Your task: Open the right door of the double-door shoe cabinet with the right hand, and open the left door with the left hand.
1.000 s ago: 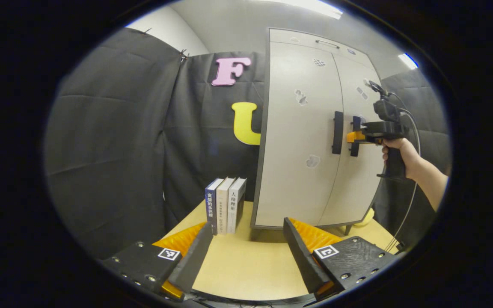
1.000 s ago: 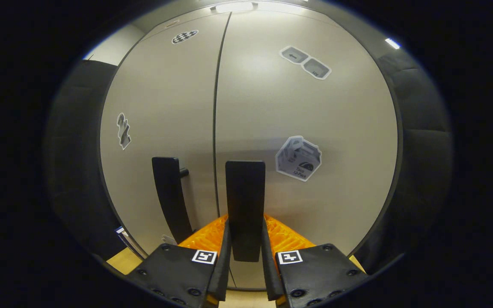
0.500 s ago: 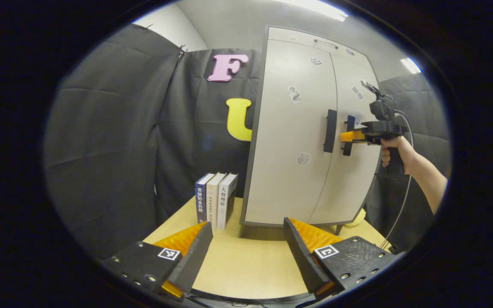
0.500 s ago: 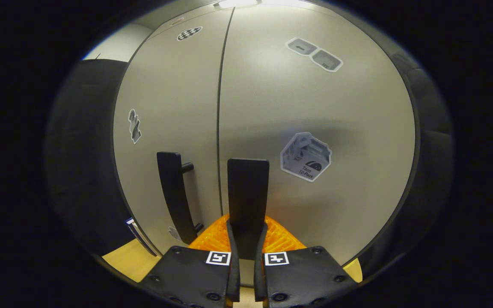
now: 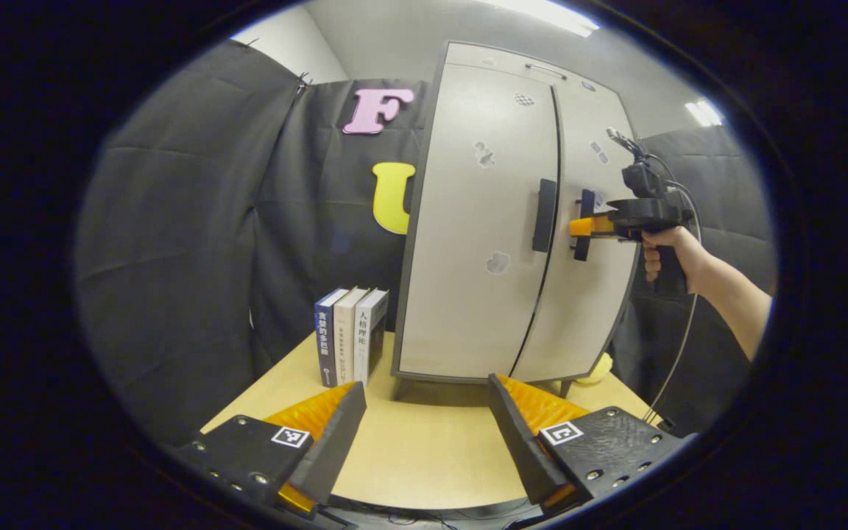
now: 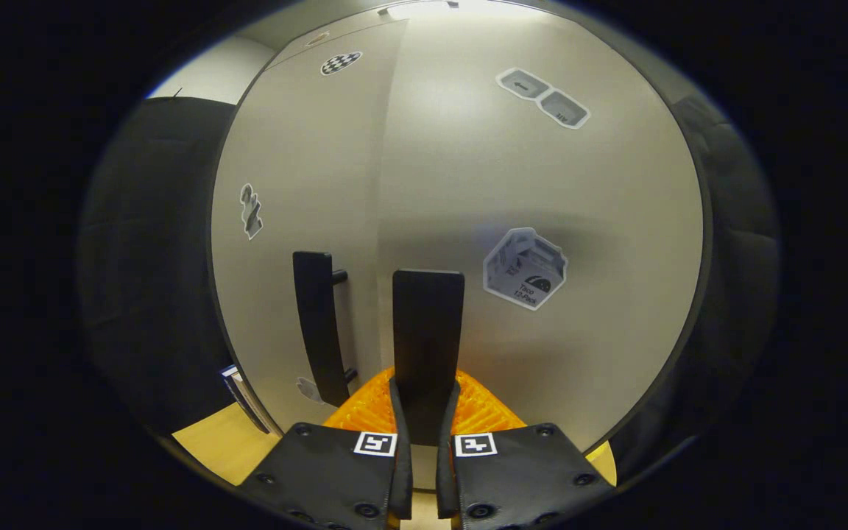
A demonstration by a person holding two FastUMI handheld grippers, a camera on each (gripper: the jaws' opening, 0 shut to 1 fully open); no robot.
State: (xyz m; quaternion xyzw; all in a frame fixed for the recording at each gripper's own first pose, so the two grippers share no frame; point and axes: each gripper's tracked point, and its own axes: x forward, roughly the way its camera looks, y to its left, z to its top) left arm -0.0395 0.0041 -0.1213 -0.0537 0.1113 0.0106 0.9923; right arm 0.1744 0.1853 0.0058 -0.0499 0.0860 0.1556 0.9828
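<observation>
Your right claw point(image 6: 419, 412) clamps the upright right door handle point(image 6: 428, 324) at lower centre, while your left claw point(image 5: 424, 427) hangs released above the surface point(image 5: 417, 456).

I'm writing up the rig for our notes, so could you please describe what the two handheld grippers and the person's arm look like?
Each gripper has two dark blocks studded with screws, each bearing a square black-and-white marker, with ribbed orange parts behind the fingers: left gripper, right gripper. From outside, the right one has a pistol grip, a camera on top and a thin trailing cable. The forearm is bare.
</observation>
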